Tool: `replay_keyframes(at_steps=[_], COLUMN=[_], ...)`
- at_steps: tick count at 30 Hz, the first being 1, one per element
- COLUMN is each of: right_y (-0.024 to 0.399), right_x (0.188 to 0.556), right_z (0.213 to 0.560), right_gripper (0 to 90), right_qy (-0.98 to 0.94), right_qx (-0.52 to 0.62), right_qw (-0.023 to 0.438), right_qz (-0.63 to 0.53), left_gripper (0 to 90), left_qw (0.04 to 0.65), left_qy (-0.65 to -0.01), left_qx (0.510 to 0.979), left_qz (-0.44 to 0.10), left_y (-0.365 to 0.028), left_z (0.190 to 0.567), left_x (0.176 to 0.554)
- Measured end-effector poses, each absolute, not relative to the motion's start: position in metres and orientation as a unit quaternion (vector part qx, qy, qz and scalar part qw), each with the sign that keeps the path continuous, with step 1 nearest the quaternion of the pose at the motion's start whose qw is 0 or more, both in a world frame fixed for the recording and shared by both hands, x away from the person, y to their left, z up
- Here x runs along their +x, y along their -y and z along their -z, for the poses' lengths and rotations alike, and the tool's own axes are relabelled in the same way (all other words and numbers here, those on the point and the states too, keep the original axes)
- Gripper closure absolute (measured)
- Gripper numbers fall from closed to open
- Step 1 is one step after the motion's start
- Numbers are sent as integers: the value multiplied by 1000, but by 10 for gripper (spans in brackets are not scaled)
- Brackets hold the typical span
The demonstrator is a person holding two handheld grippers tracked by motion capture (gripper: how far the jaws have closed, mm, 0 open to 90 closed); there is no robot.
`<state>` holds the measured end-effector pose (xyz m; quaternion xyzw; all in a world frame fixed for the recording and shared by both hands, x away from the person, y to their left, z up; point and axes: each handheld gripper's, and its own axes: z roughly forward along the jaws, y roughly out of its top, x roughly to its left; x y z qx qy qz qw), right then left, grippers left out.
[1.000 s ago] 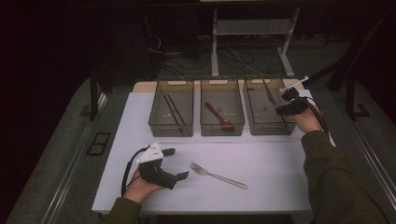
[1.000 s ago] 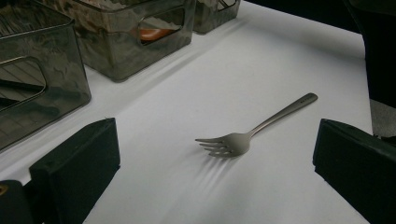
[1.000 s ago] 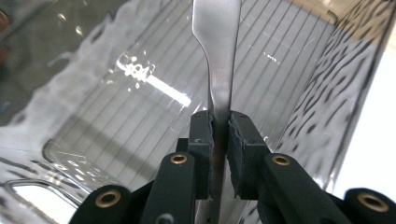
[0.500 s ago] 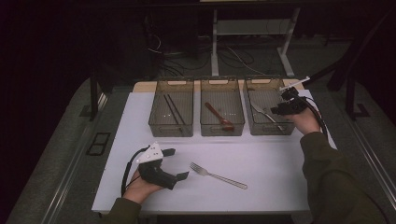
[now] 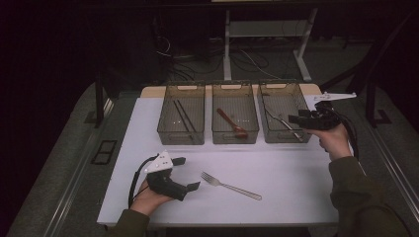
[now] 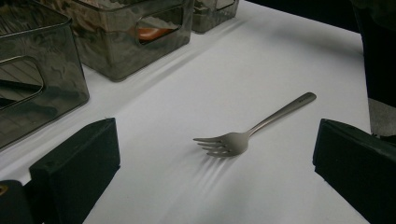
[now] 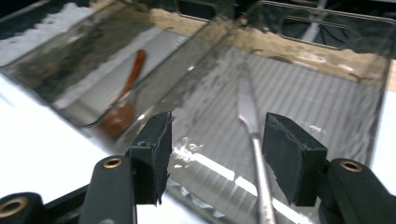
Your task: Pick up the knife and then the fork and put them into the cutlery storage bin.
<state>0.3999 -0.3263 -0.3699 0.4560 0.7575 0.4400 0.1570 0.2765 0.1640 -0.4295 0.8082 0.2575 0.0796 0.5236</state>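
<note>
The left gripper (image 5: 183, 173) rests near the desk's (image 5: 296, 197) front-left edge, jaws spread wide and empty, with open white surface around it. The fork (image 5: 230, 185) lies just to its right, tines toward it. Three bins line the far edge; the right bin (image 5: 282, 98) holds a knife (image 7: 250, 121). At that bin's right wall, the right gripper (image 5: 296, 120) has just been opening, released and empty.

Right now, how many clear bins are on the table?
3, in a row at the table's far edge: left bin with chopsticks, middle bin with a wooden spoon, right bin with a knife.
</note>
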Motion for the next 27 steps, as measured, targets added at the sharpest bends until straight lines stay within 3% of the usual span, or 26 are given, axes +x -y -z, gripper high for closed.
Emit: replay_keyframes(at_steps=[15,27], right_y=[309,284], right_x=[348,332], right_z=[378,387], right_gripper=[406,439], right_qy=[-784,-810], right_qx=[391,347], right_qw=[124,94], right_qz=[-466,-463], left_gripper=[0,0], left_qw=[522,519], left_qy=[-258,-259], left_qx=[809,810], left_qz=[-81,-85], left_y=[-164,-165], left_z=[429,428], left_x=[276,275])
